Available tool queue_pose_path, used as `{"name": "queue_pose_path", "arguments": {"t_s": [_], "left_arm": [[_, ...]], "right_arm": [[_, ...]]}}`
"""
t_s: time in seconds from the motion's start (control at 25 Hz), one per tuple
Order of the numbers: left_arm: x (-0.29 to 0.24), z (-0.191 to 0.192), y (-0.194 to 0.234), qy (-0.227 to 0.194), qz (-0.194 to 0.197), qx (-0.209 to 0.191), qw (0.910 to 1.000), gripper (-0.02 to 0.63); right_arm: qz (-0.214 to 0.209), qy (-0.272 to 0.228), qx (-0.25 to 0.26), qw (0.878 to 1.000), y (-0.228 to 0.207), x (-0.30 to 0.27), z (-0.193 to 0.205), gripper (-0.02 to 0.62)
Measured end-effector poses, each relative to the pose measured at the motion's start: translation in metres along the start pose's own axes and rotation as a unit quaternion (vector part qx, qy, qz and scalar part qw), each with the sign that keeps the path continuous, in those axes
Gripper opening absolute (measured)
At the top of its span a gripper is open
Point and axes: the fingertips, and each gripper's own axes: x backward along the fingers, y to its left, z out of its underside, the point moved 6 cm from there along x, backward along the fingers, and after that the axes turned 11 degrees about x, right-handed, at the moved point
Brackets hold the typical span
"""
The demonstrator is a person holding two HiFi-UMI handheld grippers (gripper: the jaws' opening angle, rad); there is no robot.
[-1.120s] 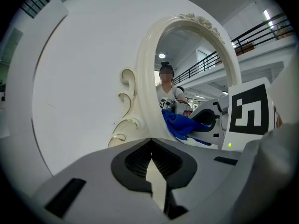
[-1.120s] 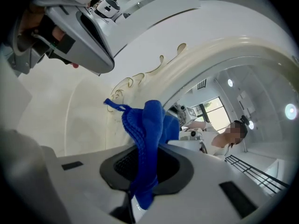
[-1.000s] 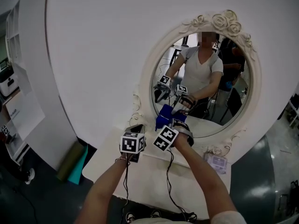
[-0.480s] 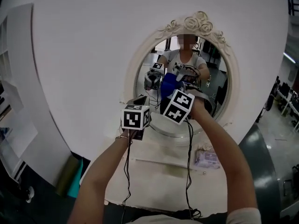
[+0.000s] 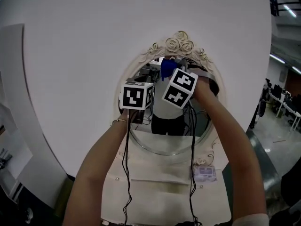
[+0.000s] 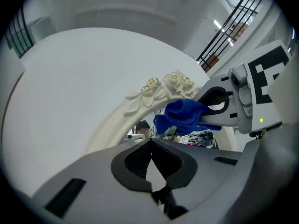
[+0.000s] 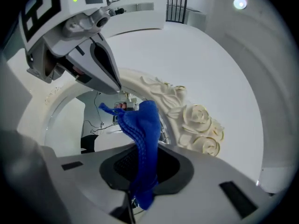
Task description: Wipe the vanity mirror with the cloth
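The right gripper (image 7: 142, 167) is seen clamped on the blue cloth (image 7: 145, 120), whose bunched folds are pinched between the dark pads and stand up out of the jaws. The cloth is held at the top edge of the vanity mirror (image 5: 163, 136), just beside the carved roses (image 7: 198, 125) of its cream frame. Whether fabric touches glass cannot be made out, since that spot is hidden behind the cloth itself. The left gripper (image 6: 152, 158) is shown with its jaws brought together on nothing, raised just beside the right one at the mirror's upper left. In the head view much of the glass is covered by both marker cubes and the forearms (image 5: 225, 140). Lower down, the desk (image 5: 155, 187) is cut off by the picture's bottom edge, and a small packet (image 5: 204, 173) near its right edge is too blurred to be identified.
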Motion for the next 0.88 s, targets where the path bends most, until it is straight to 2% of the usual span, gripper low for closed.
{"name": "queue_pose_path", "arguments": {"t_s": [0.16,0.36,0.72,0.88], "left_arm": [[-0.006,-0.016,0.002,-0.008,-0.001,-0.001,1.0000,0.009],[-0.005,-0.019,0.001,-0.011,-0.002,-0.006,0.9999,0.009],[-0.006,-0.005,-0.001,-0.002,-0.001,-0.005,1.0000,0.009],[-0.005,0.004,-0.001,0.003,-0.003,-0.005,1.0000,0.009]], "right_arm": [[0.018,0.008,0.014,1.000,-0.014,-0.001,0.001,0.066],[0.027,0.021,0.042,0.999,-0.019,-0.005,0.000,0.066],[0.033,0.029,0.026,0.999,-0.017,-0.009,-0.002,0.066],[0.023,0.025,0.013,0.999,-0.008,-0.009,-0.004,0.067]]}}
